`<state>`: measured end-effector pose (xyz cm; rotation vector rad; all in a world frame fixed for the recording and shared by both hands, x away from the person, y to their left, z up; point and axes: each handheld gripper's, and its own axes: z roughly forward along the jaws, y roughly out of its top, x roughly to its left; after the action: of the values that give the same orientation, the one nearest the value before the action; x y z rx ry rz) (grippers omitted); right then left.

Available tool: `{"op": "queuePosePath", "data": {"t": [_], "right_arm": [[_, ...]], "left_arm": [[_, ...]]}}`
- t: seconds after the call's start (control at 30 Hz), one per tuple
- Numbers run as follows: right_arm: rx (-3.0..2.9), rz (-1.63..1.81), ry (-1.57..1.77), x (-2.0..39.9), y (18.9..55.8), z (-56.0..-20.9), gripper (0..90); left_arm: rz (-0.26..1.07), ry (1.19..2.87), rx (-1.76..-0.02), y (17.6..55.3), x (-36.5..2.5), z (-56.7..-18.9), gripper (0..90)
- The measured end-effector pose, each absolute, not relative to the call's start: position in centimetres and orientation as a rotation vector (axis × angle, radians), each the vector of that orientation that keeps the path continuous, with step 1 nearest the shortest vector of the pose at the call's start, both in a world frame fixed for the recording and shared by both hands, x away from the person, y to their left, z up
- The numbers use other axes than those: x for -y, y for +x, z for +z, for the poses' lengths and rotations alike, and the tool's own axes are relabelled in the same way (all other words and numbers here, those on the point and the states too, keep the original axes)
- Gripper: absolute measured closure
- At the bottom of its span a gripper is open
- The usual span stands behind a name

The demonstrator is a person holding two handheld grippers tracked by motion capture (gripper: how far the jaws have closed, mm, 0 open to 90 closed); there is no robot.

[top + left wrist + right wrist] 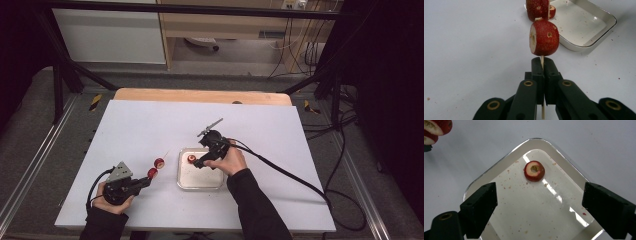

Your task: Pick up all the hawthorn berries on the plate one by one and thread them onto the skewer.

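My matt black plastic hand-held gripper (542,67) pinches a thin wooden skewer (542,61); beside it, the glossy white tray (599,32) on the matt white tabletop (474,50).

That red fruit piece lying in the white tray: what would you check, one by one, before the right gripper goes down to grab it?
1. Right gripper open: ok, the jaws stand wide apart with nothing between them.
2. Fruit piece within line of the jaws: ok, it lies ahead of them and between their lines, not yet reached.
3. Fruit piece free to lift: ok, it lies alone in the tray, apart from the rim.
4. Skewer held firm: ok, the left gripper is shut on it.
5. Skewer has room for more: cannot tell; two fruit pieces are already on it and its tip is small in the high view.
6. Tray sits flat: ok.
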<state>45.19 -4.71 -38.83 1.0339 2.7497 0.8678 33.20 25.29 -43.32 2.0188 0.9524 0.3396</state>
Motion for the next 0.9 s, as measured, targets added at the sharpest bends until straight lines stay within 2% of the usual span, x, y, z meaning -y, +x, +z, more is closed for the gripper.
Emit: {"op": "queuePosePath", "data": {"t": [0.43, 0.9], "right_arm": [[-2.847, 0.72, 1.051, 1.3, 48.0, -39.7, 35.2], [-2.918, 0.65, 1.138, 0.3, 49.5, -41.0, 49.4]], "left_arm": [[0.338, 2.026, -0.957, 33.3, -25.3, -43.4, 88.0], [0.33, 2.036, -0.953, 33.4, -25.1, -43.5, 87.9]]}}
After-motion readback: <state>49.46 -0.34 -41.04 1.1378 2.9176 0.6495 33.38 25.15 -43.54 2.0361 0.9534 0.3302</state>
